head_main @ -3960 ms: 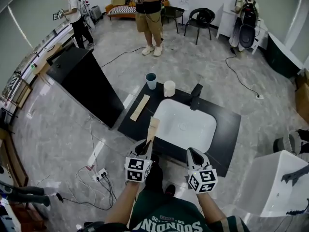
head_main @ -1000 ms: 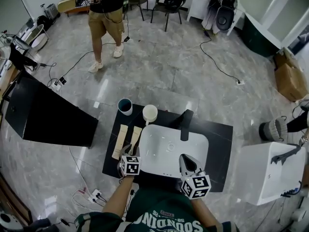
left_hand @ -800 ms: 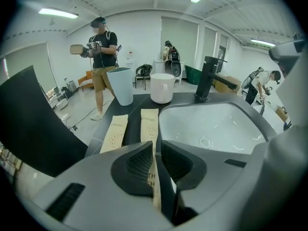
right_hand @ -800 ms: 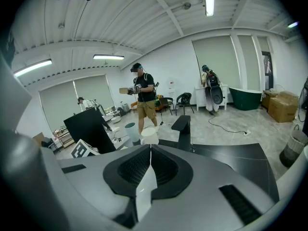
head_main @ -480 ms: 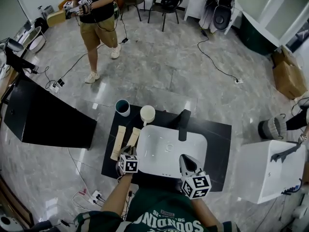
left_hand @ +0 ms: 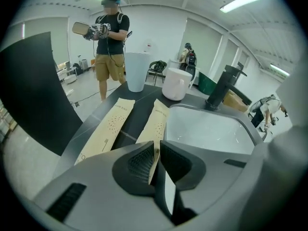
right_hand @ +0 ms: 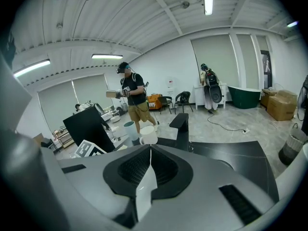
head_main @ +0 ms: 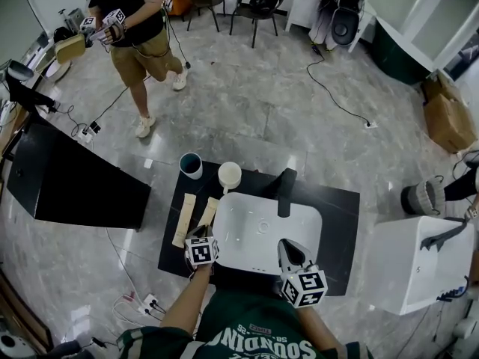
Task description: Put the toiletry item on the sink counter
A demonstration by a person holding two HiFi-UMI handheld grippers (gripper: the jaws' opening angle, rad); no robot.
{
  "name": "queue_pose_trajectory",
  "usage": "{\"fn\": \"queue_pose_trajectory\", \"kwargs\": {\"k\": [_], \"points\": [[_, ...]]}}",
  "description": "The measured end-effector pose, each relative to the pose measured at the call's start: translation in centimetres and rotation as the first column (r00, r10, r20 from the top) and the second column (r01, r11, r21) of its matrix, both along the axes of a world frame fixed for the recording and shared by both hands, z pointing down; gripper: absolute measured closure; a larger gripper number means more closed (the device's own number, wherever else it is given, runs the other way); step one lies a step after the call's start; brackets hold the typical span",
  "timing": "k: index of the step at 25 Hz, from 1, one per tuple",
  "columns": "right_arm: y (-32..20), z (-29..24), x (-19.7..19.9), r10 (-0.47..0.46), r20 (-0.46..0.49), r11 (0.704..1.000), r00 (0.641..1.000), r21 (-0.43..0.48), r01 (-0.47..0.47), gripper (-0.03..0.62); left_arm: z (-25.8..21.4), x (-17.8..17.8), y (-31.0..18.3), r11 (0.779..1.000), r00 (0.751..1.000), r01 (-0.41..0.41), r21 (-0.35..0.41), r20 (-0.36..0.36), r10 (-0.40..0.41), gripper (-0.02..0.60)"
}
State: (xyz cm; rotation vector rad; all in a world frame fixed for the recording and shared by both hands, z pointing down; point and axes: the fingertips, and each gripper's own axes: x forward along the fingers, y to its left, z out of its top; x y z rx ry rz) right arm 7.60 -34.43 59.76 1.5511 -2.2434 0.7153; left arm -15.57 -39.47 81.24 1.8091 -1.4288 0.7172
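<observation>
My left tool (left_hand: 155, 150) is closing on the paper sachet (left_hand: 156, 121) at its near end, on the surface (left_hand: 138, 113) between a second sachet (left_hand: 108, 126) and the basin (left_hand: 211, 129), mug (left_hand: 177, 84) beyond; right tool (right_hand: 150, 150) pressed together, empty.

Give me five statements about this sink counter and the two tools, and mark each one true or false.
1. Two paper packets lie on the counter, left of the basin. True.
2. The white mug stands inside the basin. False: it stands on the counter behind the basin, beside the teal cup.
3. The right tool holds a packet. False: its jaws are together with nothing between them.
4. The left tool has the near end of the packet nearer the basin between its jaws. True; the jaws are closing on it.
5. The faucet is black. True.
</observation>
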Motion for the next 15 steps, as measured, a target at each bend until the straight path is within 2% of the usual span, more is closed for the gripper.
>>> {"fn": "queue_pose_trajectory", "kwargs": {"k": [4,6,10,15], "points": [[0.0,0.0,-0.5,-0.012,0.007,1.0,1.0,0.002,0.012,0.551,-0.1,-0.1,0.2,0.993,0.992,0.118,-0.011,-0.045,-0.118,0.533],[-0.1,0.0,-0.6,-0.018,0.008,1.0,1.0,0.006,0.018,0.551,-0.1,-0.1,0.2,0.989,0.987,0.149,-0.013,-0.061,-0.149,0.534],[-0.2,-0.1,-0.7,-0.026,0.01,1.0,1.0,0.01,0.025,0.551,-0.8,0.0,0.1,0.994,0.994,0.102,0.024,-0.031,-0.102,0.535],[-0.5,-0.6,-0.6,-0.032,0.008,0.999,0.999,0.026,0.031,0.551,-5.6,0.2,-0.9,0.983,0.999,0.042,0.176,-0.016,-0.04,0.561]]}}
